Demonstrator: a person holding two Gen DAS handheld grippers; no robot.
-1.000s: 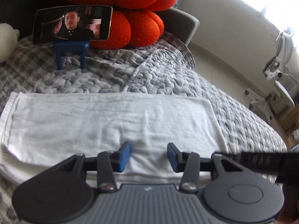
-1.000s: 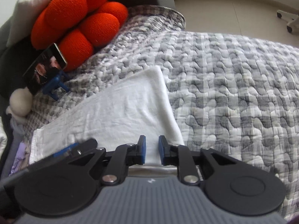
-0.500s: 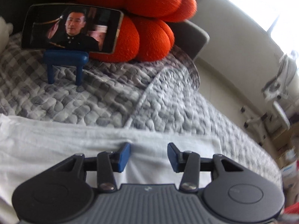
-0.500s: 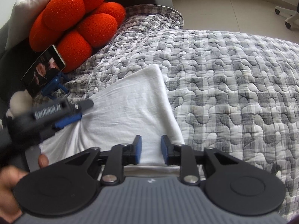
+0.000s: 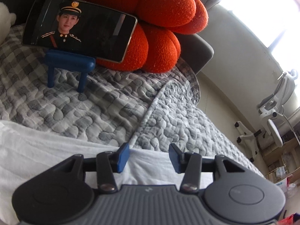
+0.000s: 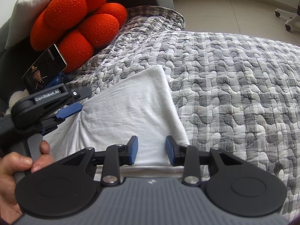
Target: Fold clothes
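Note:
A white folded cloth (image 6: pixel 131 108) lies flat on the grey checked quilt (image 6: pixel 234 93). My right gripper (image 6: pixel 151 150) is open, low over the cloth's near right corner, with nothing between its fingers. My left gripper (image 5: pixel 149 157) is also open and sits at the cloth's (image 5: pixel 46 155) far edge, fingers either side of that edge. In the right wrist view the left gripper (image 6: pixel 72 110) reaches in from the left, its blue tip on the cloth where creases fan out. A hand (image 6: pixel 18 168) holds its handle.
A phone (image 5: pixel 78 28) playing video stands on a blue stand (image 5: pixel 69 63) against an orange knotted cushion (image 5: pixel 155 28) at the head of the bed. The quilt stretches bare to the right. Past the bed's edge are the floor and a white office chair (image 5: pixel 273 120).
My left gripper moved across the cloth from its near side to its far edge, closer to the phone. My right gripper's fingers spread wider while staying at the near right corner.

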